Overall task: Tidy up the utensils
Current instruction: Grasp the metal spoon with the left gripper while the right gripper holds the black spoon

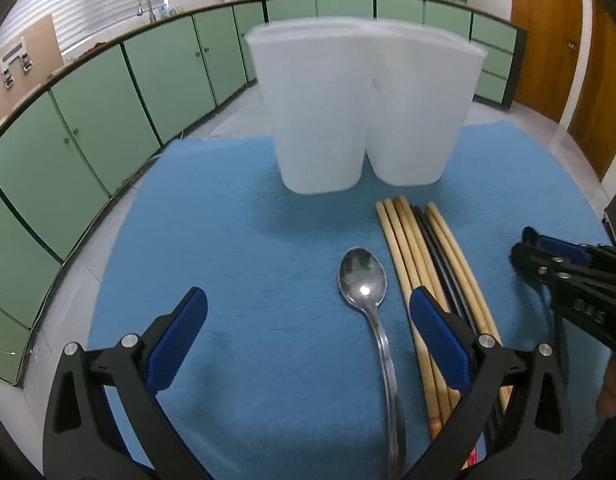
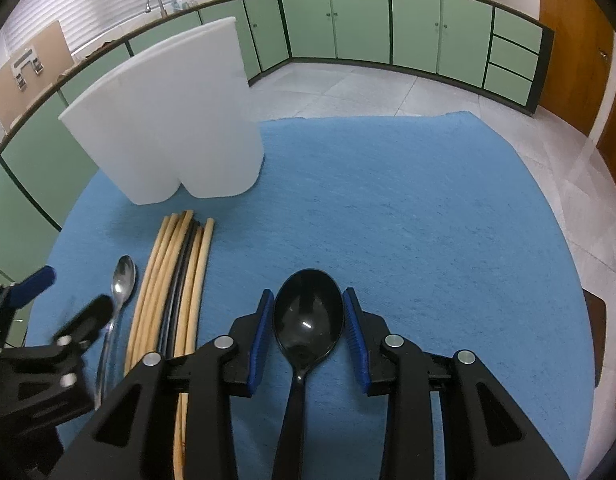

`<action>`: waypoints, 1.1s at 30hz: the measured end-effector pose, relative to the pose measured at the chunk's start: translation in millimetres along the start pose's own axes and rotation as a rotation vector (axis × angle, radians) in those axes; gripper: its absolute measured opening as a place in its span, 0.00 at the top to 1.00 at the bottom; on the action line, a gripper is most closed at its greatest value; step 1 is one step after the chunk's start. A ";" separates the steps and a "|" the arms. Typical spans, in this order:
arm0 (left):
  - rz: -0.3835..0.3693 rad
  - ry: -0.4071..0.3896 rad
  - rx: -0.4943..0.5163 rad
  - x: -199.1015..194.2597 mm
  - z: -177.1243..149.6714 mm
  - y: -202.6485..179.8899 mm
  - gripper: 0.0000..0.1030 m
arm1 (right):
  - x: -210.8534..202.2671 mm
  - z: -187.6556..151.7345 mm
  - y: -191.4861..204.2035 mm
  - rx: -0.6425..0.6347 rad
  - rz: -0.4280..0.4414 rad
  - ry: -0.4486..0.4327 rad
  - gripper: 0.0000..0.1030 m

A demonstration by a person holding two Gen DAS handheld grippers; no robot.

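**Twin white bins stand at the back, contents hidden**

While the two white containers [image 1: 363,112] stand touching on the blue-covered desk [image 1: 228,240], their insides cannot be seen. Just before them lie the chopsticks [image 1: 419,248] and a metal spoon [image 1: 363,280]. Left tongs [image 1: 308,316] gape wide, holding nothing. Right tongs [image 2: 308,312] are clamped on a black spoon [image 2: 308,320].

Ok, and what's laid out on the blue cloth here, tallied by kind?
Metal spoon: 1
Black spoon: 1
Tan chopsticks: 4
Black chopsticks: seemingly 2, bunched, hard to separate
White two-lobed holder: 1
Total: about 9
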State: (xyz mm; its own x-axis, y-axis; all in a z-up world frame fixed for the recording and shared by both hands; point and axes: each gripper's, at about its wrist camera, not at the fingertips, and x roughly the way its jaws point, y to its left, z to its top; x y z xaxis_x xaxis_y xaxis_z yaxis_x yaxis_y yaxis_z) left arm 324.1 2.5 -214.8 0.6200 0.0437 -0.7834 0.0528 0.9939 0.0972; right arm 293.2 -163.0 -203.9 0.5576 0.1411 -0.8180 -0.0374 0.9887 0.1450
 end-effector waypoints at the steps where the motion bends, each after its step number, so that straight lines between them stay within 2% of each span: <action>1: 0.004 0.009 0.001 3.2 -1.2 -0.9 0.05 | 0.0 0.9 -0.5 0.001 0.003 0.000 0.66; 6: 0.017 0.049 -0.002 15.0 -8.5 0.1 0.05 | 1.7 0.0 1.1 0.004 0.007 -0.005 0.66; 9: -0.002 0.053 -0.020 15.1 -11.3 5.0 0.04 | 2.6 -2.4 0.9 0.007 0.007 -0.008 0.66; 14: 0.020 0.051 -0.025 12.9 -13.8 14.7 0.04 | 3.5 -5.6 7.9 -0.010 -0.005 -0.009 0.66; 29: 0.021 0.068 -0.029 21.1 2.4 -4.6 0.05 | 9.1 9.1 11.7 -0.032 0.006 0.030 0.66; 32: -0.013 0.077 -0.043 22.9 5.8 0.2 0.16 | 10.6 14.6 13.1 -0.025 0.015 0.050 0.63; 33: -0.040 0.082 -0.055 22.3 6.3 -0.3 0.25 | 11.3 15.9 13.0 -0.020 0.017 0.056 0.63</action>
State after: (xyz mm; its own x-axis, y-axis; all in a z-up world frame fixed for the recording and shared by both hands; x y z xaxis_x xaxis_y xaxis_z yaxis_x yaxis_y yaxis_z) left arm 342.9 2.5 -228.5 0.5519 0.0093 -0.8338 0.0324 0.9989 0.0326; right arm 312.2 -149.3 -202.4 0.5095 0.1602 -0.8454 -0.0638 0.9868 0.1486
